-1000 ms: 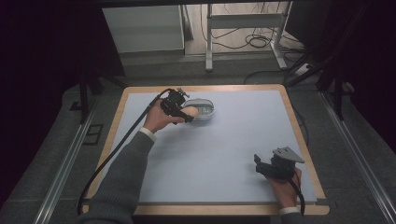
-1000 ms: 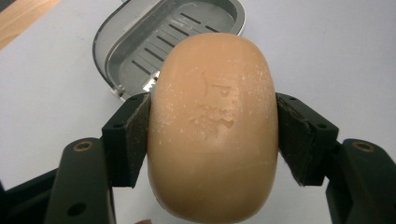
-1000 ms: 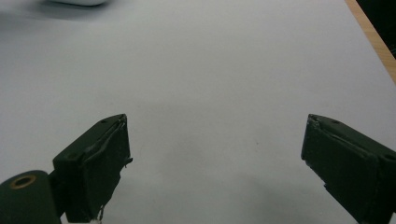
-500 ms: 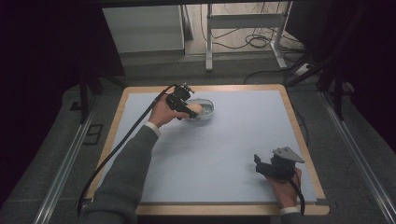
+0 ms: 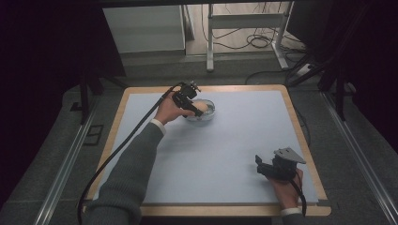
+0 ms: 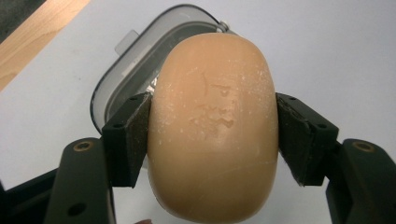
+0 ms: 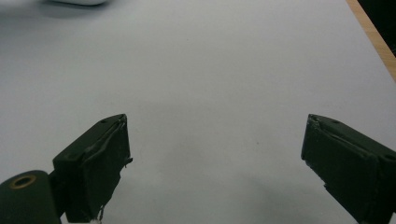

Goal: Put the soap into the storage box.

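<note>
One soap (image 6: 212, 126) and one dish (image 6: 135, 65) are in play, with two grippers at work. The left gripper (image 5: 192, 107) reaches over the far middle of the worktop (image 5: 225, 140), and in the left gripper view its two fingers (image 6: 128, 137) press on either side of the soap, an oval tan bar with a worn, speckled face. A faint stamped mark sits on that face, too worn to read. The bar hangs just above the dish, a clear grey-rimmed tray lying on the pale sheet; whether soap and dish touch cannot be told. In the high view the dish (image 5: 206, 116) shows just beside the left hand (image 5: 169, 112), with the soap (image 5: 202, 106) over it.

The right gripper (image 5: 265, 168) rests near the worktop's near right corner, well apart from the dish, held by the right hand (image 5: 286, 187). One grey three-cornered plate (image 5: 288, 154) tops it. In the right gripper view its fingers (image 7: 95, 168) stand wide apart with nothing between them, bare pale sheet beneath. A wooden border (image 5: 307, 140) runs around the sheet. One cable (image 5: 117, 150) trails from the left gripper along the sleeve (image 5: 126, 183). No readable writing or brand appears anywhere.
</note>
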